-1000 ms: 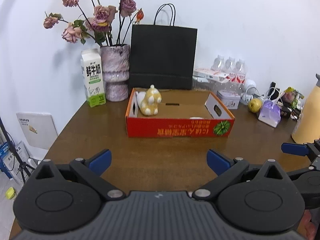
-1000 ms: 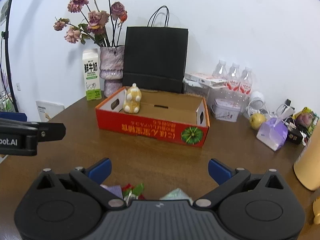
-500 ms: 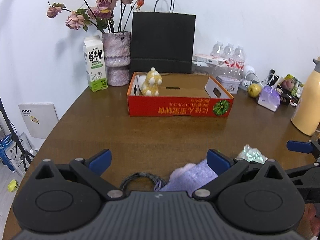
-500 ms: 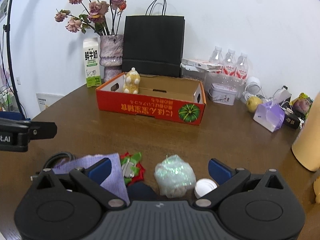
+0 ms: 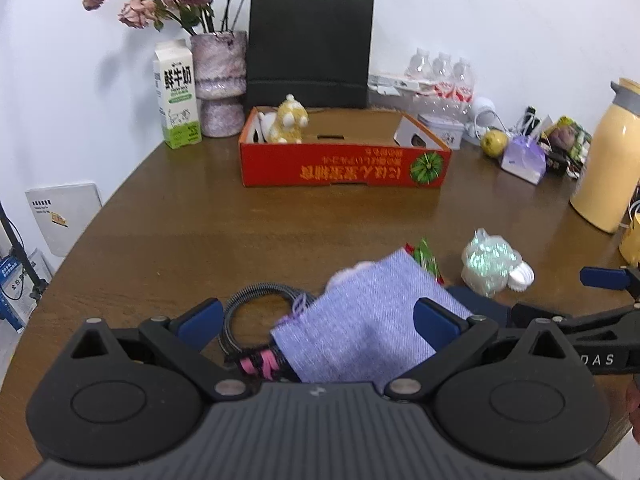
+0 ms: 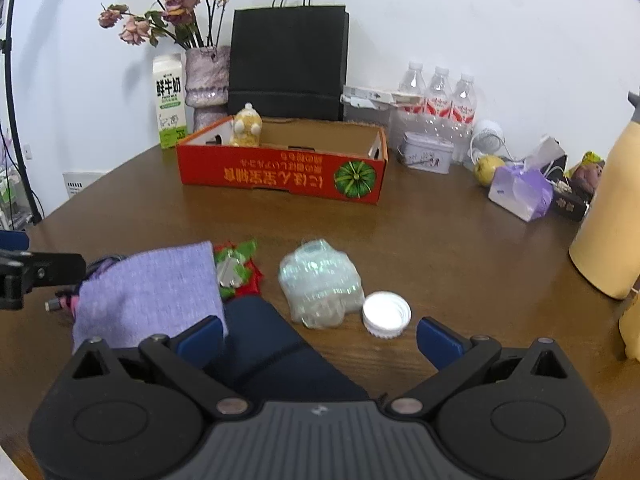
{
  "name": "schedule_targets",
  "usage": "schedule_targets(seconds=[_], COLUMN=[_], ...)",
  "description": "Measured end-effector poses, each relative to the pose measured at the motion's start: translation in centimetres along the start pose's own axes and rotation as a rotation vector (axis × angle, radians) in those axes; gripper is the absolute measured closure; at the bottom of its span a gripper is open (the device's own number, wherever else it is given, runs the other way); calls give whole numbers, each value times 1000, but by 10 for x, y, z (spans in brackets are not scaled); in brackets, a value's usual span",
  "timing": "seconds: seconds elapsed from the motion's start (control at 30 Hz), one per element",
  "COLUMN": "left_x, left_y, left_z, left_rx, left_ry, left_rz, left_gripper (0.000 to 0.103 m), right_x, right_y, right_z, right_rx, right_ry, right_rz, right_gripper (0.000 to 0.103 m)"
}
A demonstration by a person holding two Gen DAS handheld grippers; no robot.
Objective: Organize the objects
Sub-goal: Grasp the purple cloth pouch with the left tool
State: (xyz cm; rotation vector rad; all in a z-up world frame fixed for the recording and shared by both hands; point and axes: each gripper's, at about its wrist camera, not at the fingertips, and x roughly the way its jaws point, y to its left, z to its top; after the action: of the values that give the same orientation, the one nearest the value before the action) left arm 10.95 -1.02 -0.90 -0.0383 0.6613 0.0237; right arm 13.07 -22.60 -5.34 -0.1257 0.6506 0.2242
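A red cardboard box point(image 5: 344, 168) point(image 6: 280, 172) stands mid-table with a yellow plush toy point(image 5: 288, 125) point(image 6: 247, 125) in its left end. Near me lie a purple cloth pouch point(image 5: 368, 320) point(image 6: 148, 292), a coiled black cable point(image 5: 256, 300), a red-green wrapper point(image 6: 236, 272), a clear crinkled bag point(image 5: 490, 262) point(image 6: 320, 288), a white cap point(image 6: 386, 314) and a dark blue item point(image 6: 272, 344). My left gripper point(image 5: 318, 320) is open above the pouch and cable. My right gripper point(image 6: 318, 336) is open above the dark blue item.
Behind the box stand a milk carton point(image 5: 177, 94), a vase of dried roses point(image 5: 220, 84), a black paper bag point(image 5: 308, 52) and water bottles point(image 6: 440, 96). At the right are a yellow thermos point(image 5: 612, 160), a purple gift bag point(image 6: 520, 192), a pear point(image 6: 488, 166) and a tin point(image 6: 426, 154).
Both grippers have pulled back and up from the box. The pouch, cable, wrapper, clear bag and cap have come into view below them. Both stay open.
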Motion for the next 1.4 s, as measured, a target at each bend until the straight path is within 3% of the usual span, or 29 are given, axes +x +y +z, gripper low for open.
schedule_targets(seconds=[0.33, 0.57, 0.77, 0.97, 1.13, 1.2, 1.4], left_x=[29, 49, 51, 51, 41, 36, 21], left_y=[1, 7, 0, -2, -4, -3, 0], left_z=[-18, -26, -27, -31, -32, -30, -25], left_rx=[-51, -144, -134, -142, -123, -123, -87], left_ry=[21, 30, 12, 20, 11, 11, 0], left_rz=[-24, 7, 7, -31, -47, -57, -59], left_gripper=[0, 0, 3, 33, 67, 74, 81], right_x=[22, 25, 29, 33, 34, 34, 33], right_y=[-2, -6, -3, 0, 1, 1, 2], right_z=[-20, -22, -22, -22, -22, -22, -23], right_rx=[-13, -1, 4, 10, 8, 9, 8], right_ry=[32, 11, 4, 3, 4, 5, 9], right_rz=[7, 37, 67, 91, 97, 99, 102], right_gripper=[0, 0, 0, 0, 0, 0, 0])
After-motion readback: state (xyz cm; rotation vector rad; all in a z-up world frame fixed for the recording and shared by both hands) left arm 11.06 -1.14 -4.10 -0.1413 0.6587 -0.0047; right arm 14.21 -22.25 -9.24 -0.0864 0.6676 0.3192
